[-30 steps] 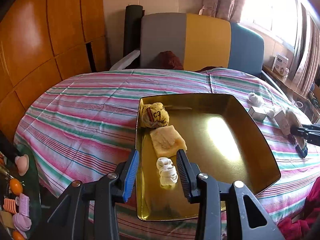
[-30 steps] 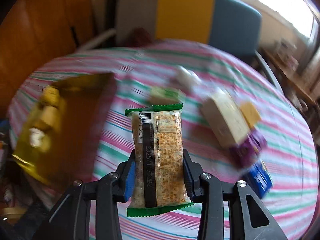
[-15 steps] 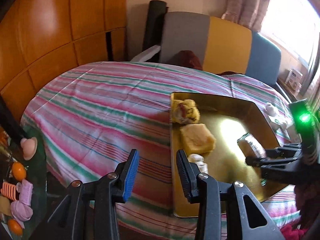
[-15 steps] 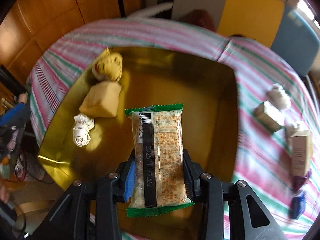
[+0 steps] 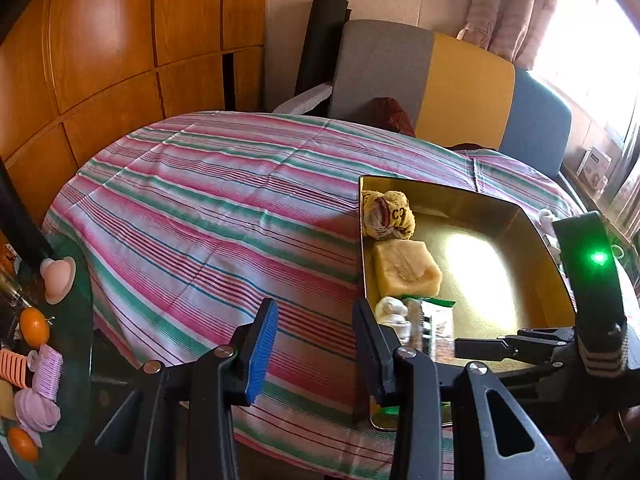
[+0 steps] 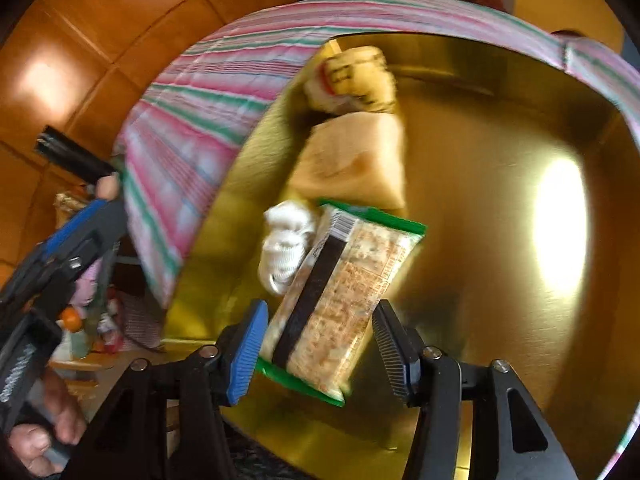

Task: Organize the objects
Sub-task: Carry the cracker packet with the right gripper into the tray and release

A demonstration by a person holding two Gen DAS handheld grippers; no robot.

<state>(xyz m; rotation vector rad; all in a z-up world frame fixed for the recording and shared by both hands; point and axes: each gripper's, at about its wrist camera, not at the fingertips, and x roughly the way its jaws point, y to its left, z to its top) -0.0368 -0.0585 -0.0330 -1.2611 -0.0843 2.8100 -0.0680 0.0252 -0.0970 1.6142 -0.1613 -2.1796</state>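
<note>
A gold metal tray [image 5: 532,240] [image 6: 500,160] lies on the striped tablecloth. Along its left side sit a yellow cloth bundle [image 5: 386,214] [image 6: 352,76], a pale yellow block [image 5: 408,268] [image 6: 352,160] and a white roll [image 5: 394,312] [image 6: 286,248]. My right gripper [image 6: 320,310] hangs low over the tray, jaws opening. A green-edged cracker pack [image 6: 340,292] [image 5: 434,324] lies tilted between them, its far end beside the white roll, with a gap at the right pad. My left gripper [image 5: 316,308] stands open and empty over the cloth, just left of the tray.
The striped tablecloth [image 5: 200,208] stretches wide to the left of the tray. Grey, yellow and blue chair backs [image 5: 424,76] stand behind the table. A low glass side table [image 5: 76,344] at the left holds oranges and pink items. A person's hand [image 6: 44,432] grips the left tool.
My right gripper swung from the cluttered right of the table to low over the tray, and its jaws widened, so the pack tilts loose. My left gripper shifted left off the tray.
</note>
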